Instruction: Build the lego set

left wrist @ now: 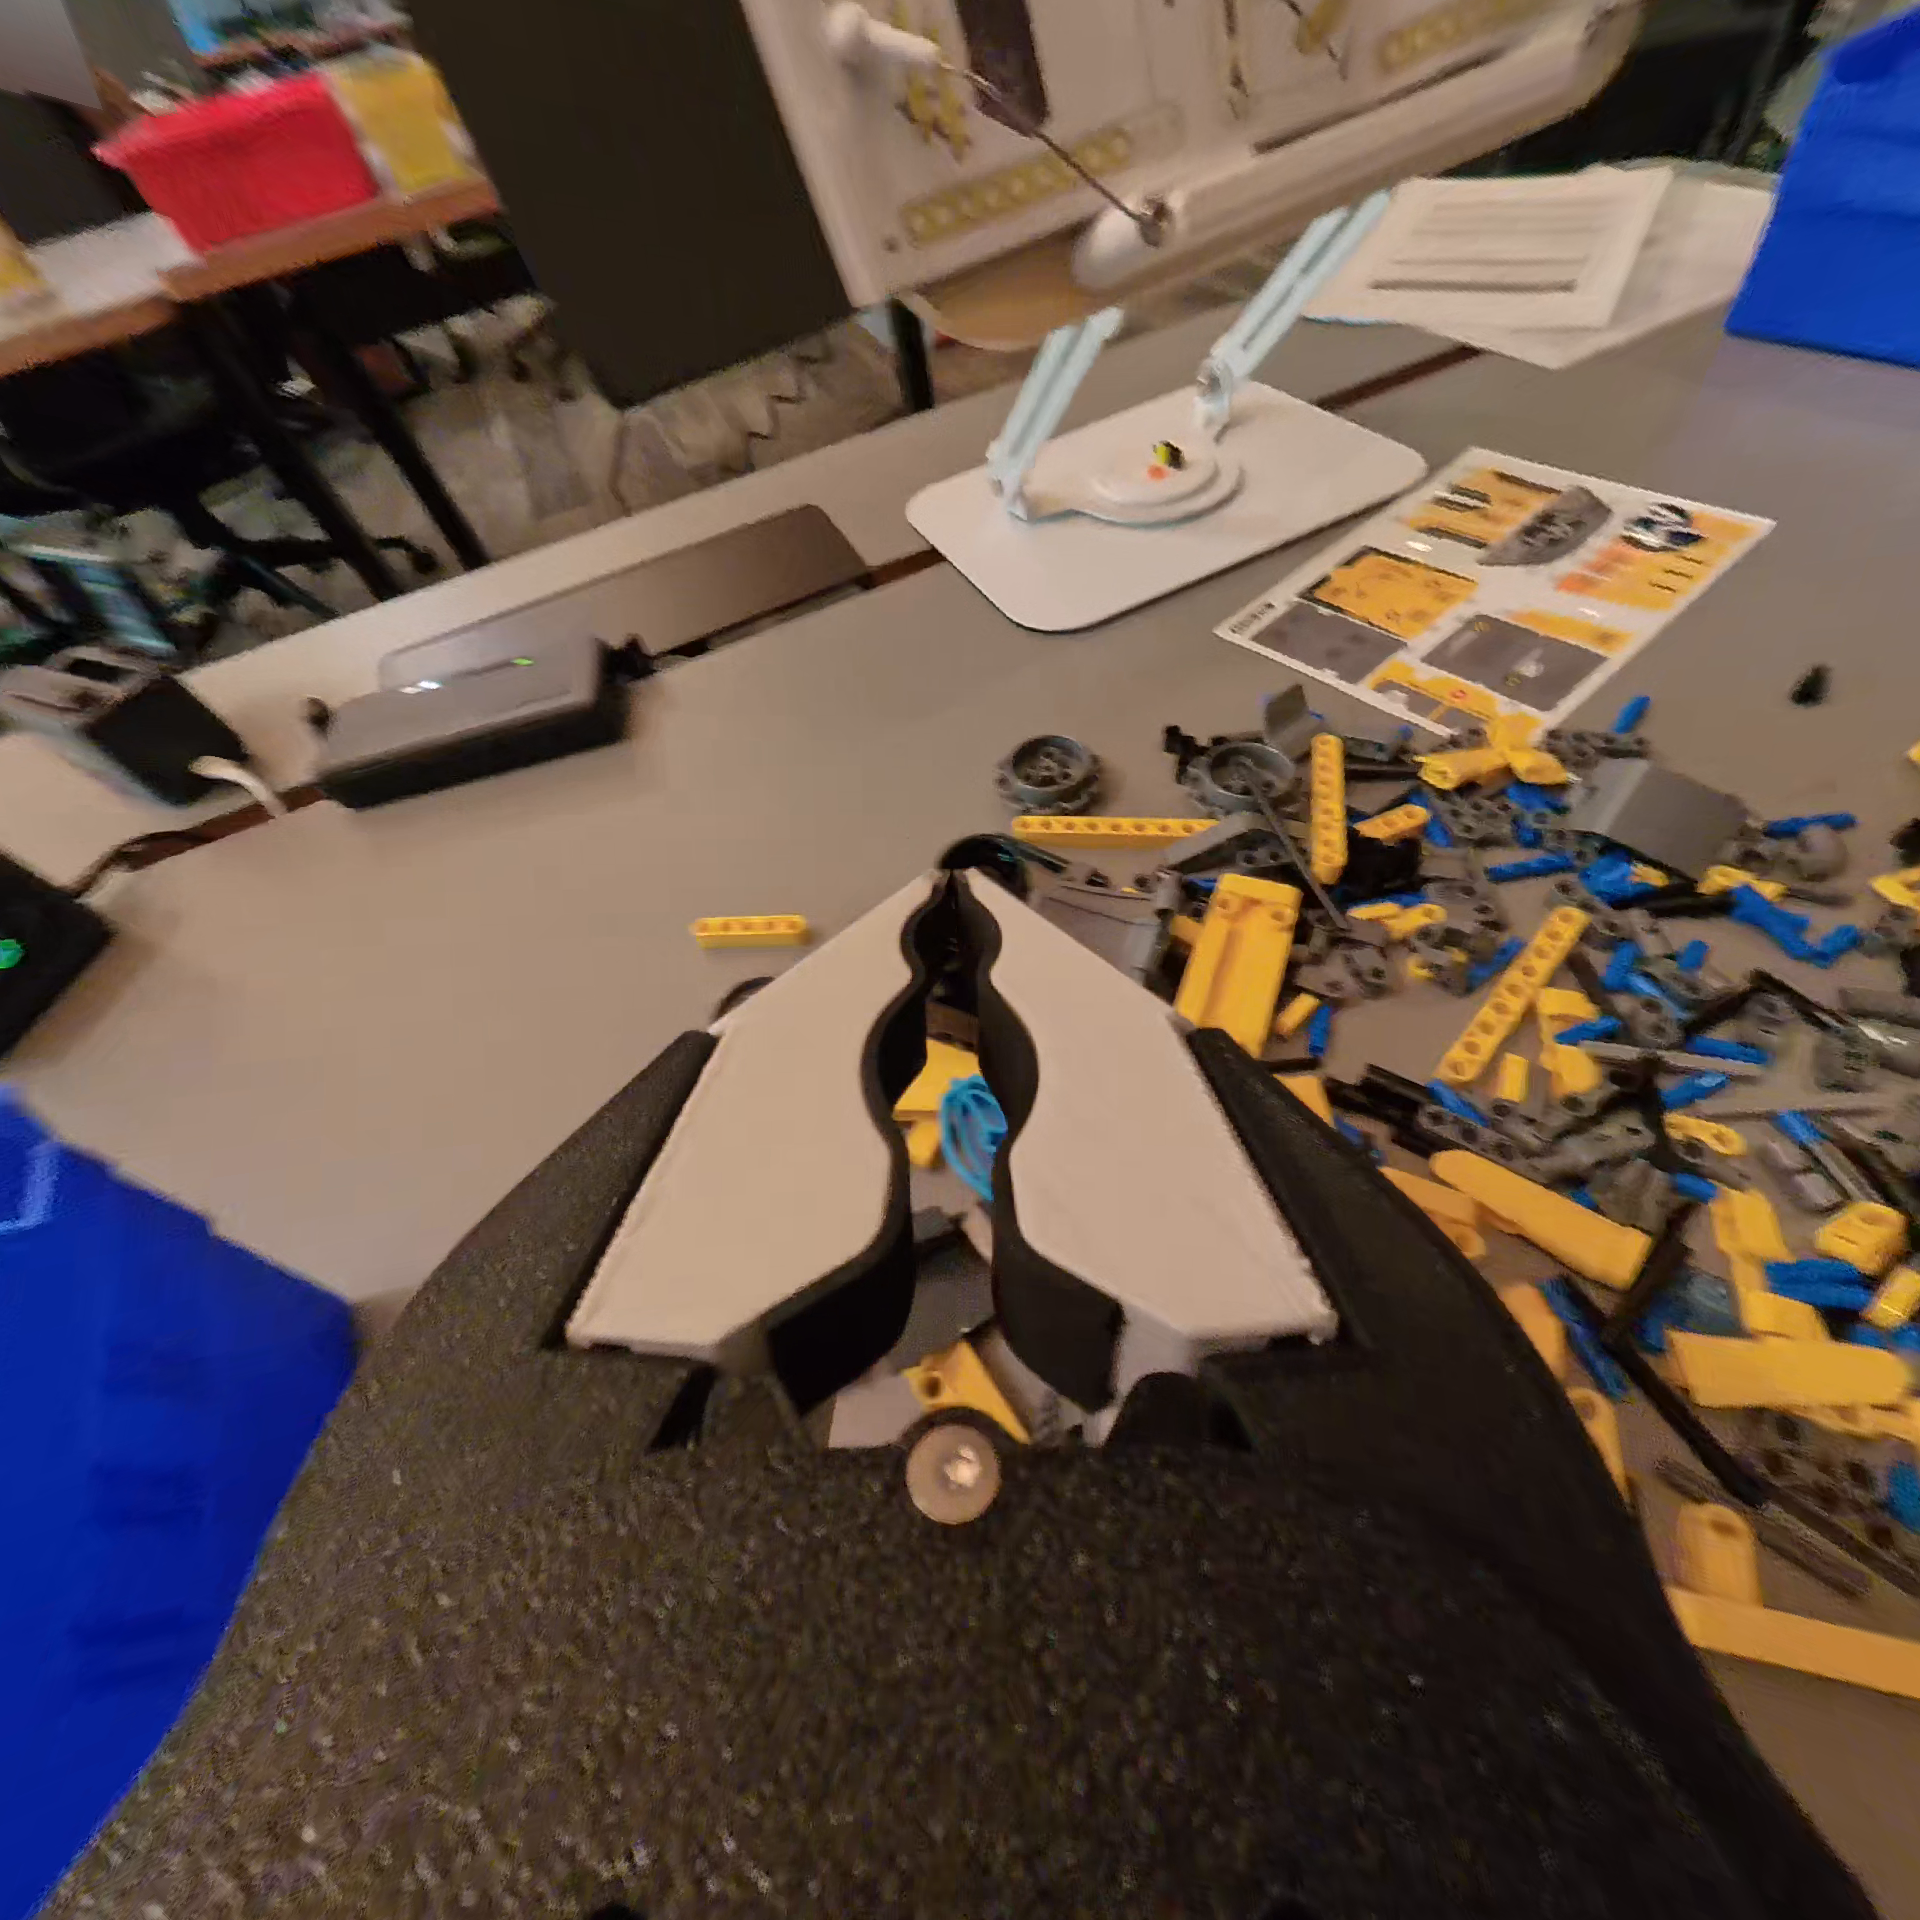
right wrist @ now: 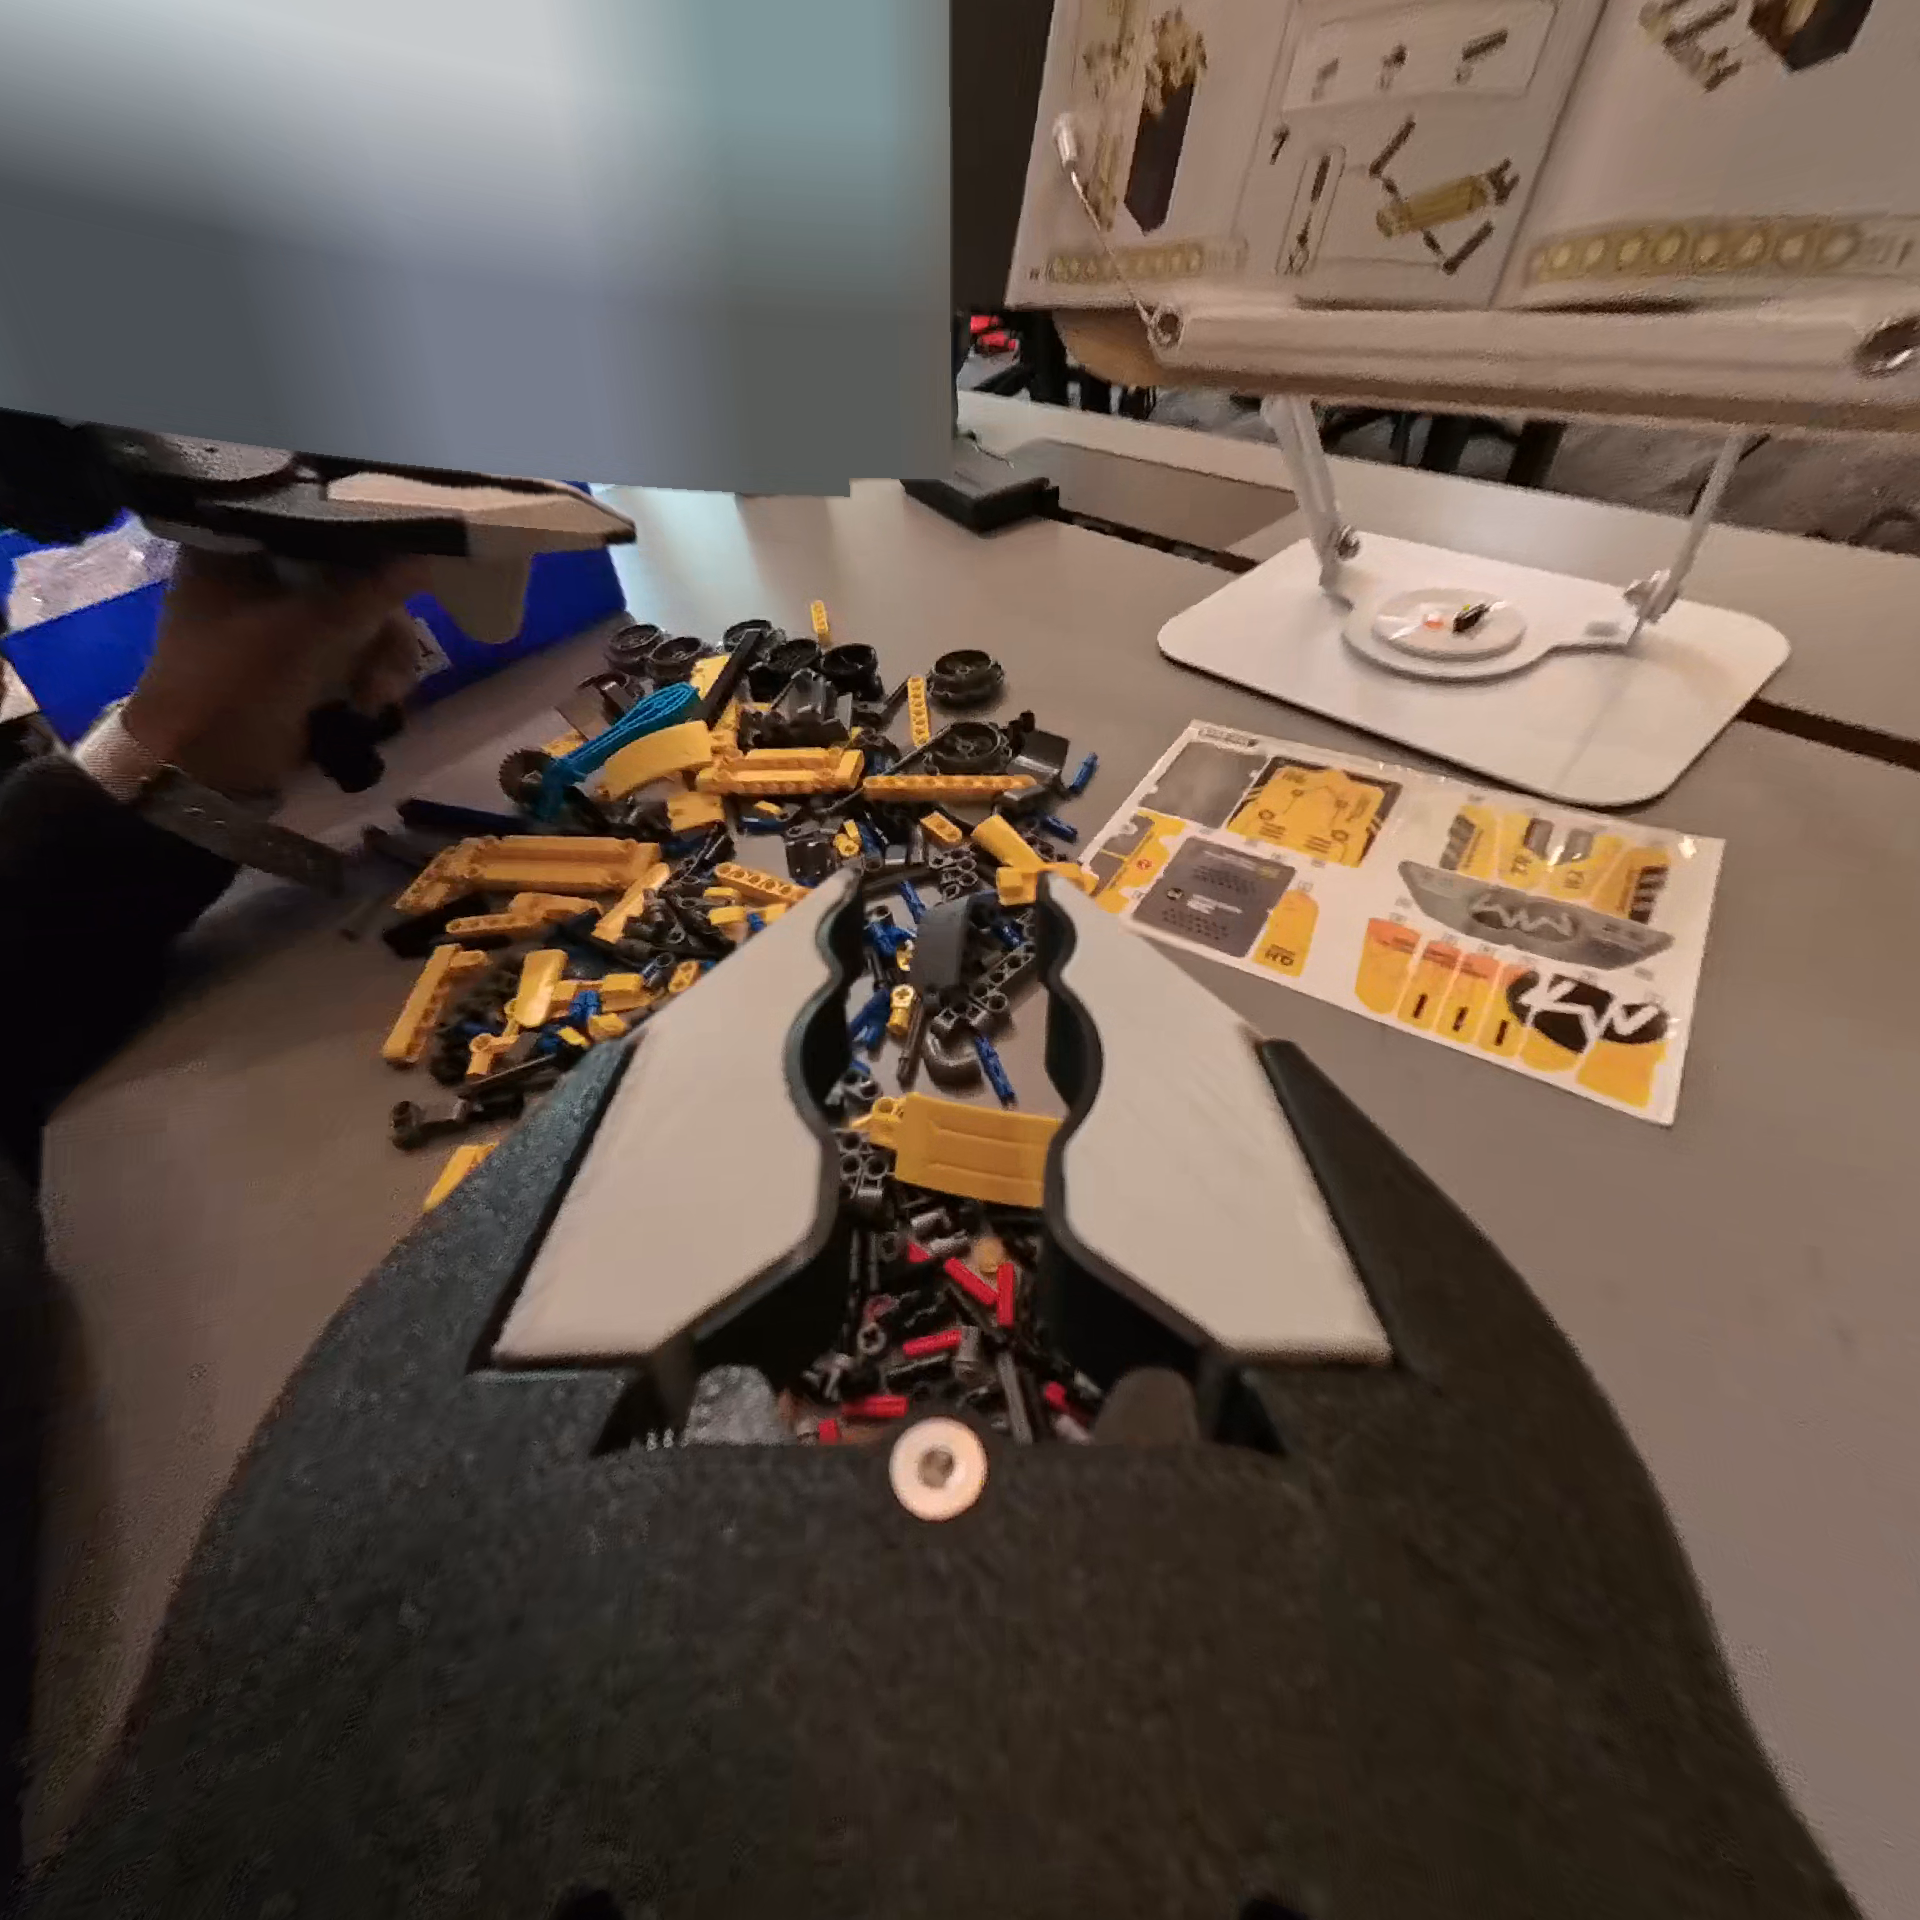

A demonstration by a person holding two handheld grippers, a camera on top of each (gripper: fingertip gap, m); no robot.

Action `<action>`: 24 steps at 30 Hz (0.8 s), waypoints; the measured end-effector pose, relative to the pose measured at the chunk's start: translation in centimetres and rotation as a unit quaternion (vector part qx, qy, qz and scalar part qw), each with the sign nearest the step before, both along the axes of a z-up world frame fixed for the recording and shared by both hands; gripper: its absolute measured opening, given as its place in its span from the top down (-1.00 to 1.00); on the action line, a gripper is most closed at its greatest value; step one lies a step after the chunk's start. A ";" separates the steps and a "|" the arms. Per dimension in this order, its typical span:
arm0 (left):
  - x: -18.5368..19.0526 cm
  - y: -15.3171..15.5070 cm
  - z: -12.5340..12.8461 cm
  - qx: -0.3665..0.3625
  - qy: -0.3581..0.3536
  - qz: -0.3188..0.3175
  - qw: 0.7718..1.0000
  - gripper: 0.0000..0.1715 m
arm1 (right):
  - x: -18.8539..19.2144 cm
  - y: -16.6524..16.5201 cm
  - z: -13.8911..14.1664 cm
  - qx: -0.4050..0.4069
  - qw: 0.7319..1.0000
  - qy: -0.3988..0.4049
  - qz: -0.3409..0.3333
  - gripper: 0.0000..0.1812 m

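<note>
A pile of yellow, blue, grey and black building pieces [left wrist: 1507, 987] lies on the grey table [left wrist: 520, 1039]. My left gripper [left wrist: 951, 883] is shut with its tips together, held over the pile's left edge, and nothing shows between the tips. A teal piece [left wrist: 971, 1132] shows below through the gap. My right gripper [right wrist: 948, 888] is open and empty above the same pile [right wrist: 727, 831], with a yellow panel [right wrist: 971, 1148] and small red pins [right wrist: 935, 1340] under its jaws. The left gripper [right wrist: 613, 532] also shows at upper left in the right wrist view, held by a hand [right wrist: 260, 665].
A sticker sheet [right wrist: 1403, 914] lies right of the pile. Behind it a white book stand [right wrist: 1475, 675] holds an open instruction booklet [right wrist: 1455, 156]. A blue bin [right wrist: 83, 634] stands at the left. A grey power box [left wrist: 468, 717] lies at the table's far edge. There is about 30 cm between the tips of the two grippers. Measured from the fingertips, the teal piece [left wrist: 971, 1132] is 8 cm or so from the left gripper and 30 cm from the right.
</note>
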State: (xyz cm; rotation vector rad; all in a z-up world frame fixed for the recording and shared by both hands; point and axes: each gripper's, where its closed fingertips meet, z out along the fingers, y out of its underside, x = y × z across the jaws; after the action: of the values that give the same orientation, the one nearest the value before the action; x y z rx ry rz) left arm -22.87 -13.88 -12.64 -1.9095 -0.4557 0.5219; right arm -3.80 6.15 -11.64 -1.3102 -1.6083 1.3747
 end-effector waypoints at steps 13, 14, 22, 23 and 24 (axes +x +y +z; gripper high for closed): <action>-2.4 -2.1 0.0 0.008 0.016 0.053 0.998 1.00 | 0.0 0.1 -0.4 -0.068 0.997 -0.009 0.024 0.65; -2.3 -2.0 0.1 0.006 0.018 0.052 0.998 1.00 | 0.0 0.3 -0.4 -0.071 0.997 -0.009 0.022 0.65; -1.7 -1.6 1.1 0.012 0.052 0.045 0.998 1.00 | 0.4 0.3 0.9 -0.074 0.997 0.018 0.023 0.65; -1.7 -1.7 1.2 0.013 0.057 0.047 0.997 1.00 | 0.4 0.2 0.7 -0.072 0.997 0.016 0.024 0.65; -1.7 -1.7 1.4 0.016 0.061 0.048 0.997 1.00 | 0.3 0.1 0.6 -0.072 0.997 0.013 0.025 0.65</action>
State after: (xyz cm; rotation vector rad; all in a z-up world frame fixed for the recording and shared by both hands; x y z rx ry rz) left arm -24.57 -15.59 -11.21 -1.8203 -0.4749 0.6867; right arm -3.46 6.30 -11.01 -1.3350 -1.5590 1.5567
